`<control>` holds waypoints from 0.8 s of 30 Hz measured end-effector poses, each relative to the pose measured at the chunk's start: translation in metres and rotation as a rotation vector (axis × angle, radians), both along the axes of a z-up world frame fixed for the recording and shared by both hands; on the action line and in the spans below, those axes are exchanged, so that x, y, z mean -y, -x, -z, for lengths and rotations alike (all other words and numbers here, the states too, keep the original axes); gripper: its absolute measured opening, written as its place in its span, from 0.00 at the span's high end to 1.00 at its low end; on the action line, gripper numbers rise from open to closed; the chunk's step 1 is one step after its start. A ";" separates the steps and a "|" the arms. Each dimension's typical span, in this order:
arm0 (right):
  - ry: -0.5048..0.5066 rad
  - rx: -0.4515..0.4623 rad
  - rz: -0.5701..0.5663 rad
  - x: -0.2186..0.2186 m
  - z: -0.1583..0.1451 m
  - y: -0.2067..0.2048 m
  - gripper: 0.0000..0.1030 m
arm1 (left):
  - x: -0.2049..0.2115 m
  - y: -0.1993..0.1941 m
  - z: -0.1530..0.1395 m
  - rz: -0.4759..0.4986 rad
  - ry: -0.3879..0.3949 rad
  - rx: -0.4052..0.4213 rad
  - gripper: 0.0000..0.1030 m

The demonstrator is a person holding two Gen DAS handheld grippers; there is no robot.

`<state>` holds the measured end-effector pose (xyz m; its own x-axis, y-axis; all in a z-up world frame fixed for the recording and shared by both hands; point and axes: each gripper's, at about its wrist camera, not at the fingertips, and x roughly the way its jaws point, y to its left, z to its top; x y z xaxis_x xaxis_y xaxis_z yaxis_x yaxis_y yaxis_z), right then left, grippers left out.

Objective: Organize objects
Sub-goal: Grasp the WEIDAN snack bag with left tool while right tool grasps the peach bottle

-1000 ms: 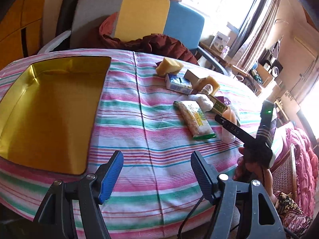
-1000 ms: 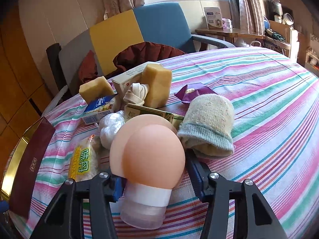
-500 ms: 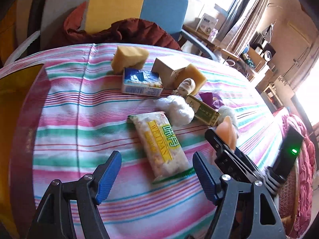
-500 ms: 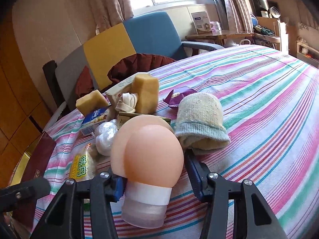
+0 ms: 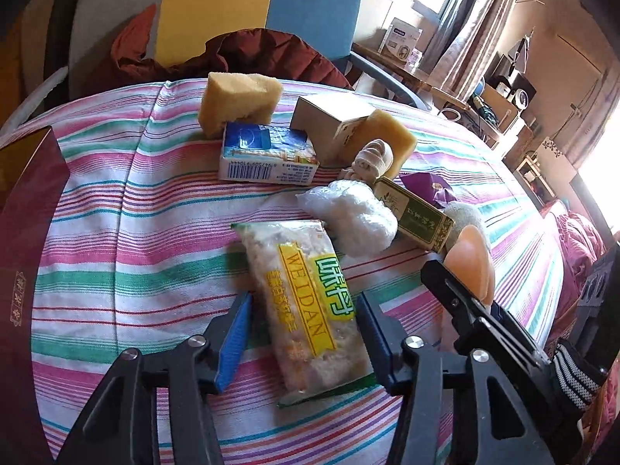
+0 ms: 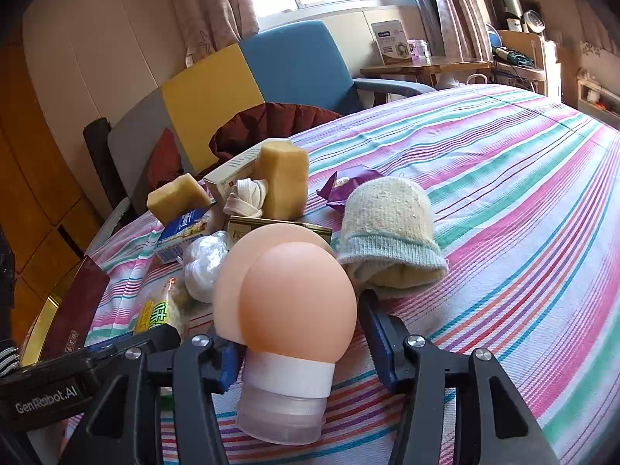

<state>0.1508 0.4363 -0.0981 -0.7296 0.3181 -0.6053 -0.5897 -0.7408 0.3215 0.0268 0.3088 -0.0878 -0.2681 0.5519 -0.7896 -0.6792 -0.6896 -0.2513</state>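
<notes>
Left claw closing, straddling the clear yellow-labelled snack packet, pads apparently not yet pressing, packet's long axis running along the fingers, away from the claw.

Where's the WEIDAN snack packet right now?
Left wrist view: the WEIDAN snack packet lies on the striped tablecloth between the left tongs, just below the white plastic bundle.
</notes>
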 end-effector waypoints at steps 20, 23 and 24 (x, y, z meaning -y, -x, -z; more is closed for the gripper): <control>-0.017 0.028 -0.003 0.003 0.000 0.003 0.47 | 0.062 -0.028 0.001 -0.034 -0.031 -0.094 0.60; -0.024 0.034 -0.005 0.004 0.000 0.004 0.47 | 0.070 -0.033 -0.001 -0.026 -0.029 -0.099 0.60; -0.026 0.036 -0.005 0.004 0.000 0.005 0.47 | 0.072 -0.035 -0.001 -0.024 -0.031 -0.099 0.61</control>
